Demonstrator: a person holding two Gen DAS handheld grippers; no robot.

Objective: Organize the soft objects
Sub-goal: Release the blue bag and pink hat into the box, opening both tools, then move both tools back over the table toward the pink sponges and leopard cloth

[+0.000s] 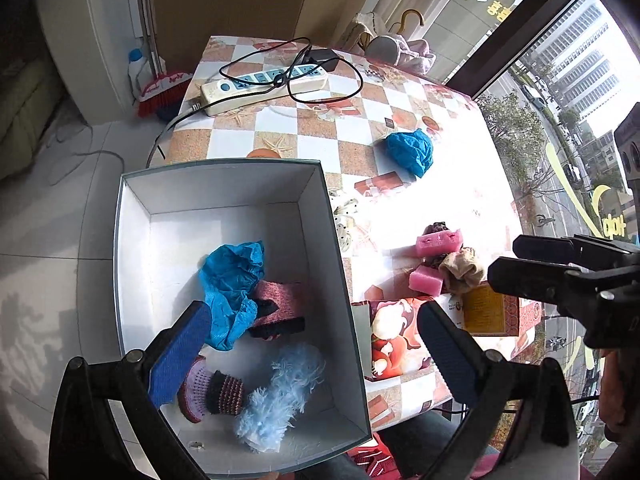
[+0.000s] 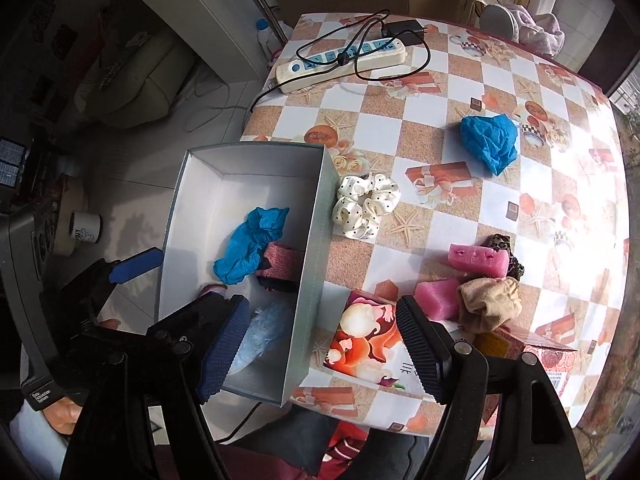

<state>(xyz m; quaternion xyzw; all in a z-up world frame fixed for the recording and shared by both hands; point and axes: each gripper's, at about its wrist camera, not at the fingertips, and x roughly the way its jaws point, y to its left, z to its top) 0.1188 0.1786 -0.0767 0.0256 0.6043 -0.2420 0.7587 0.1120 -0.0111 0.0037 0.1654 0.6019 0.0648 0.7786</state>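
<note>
Right claw (image 2: 320,344) over half-hidden fluffy duster (image 2: 256,340)

You are working in a lived-in home: a table under a checked, seashell-printed oilcloth (image 2: 420,120) is carrying a white power strip (image 2: 340,65), a red broom (image 1: 162,92) is leaning by a white cabinet (image 1: 88,40), and apartment towers (image 1: 576,64) are showing through the window.

Daylight from the window (image 1: 568,92) bleaches the table (image 1: 452,200) in glare; the floor (image 1: 44,280) lies dim and shadowed. Fisheye edges bend and darken.
</note>
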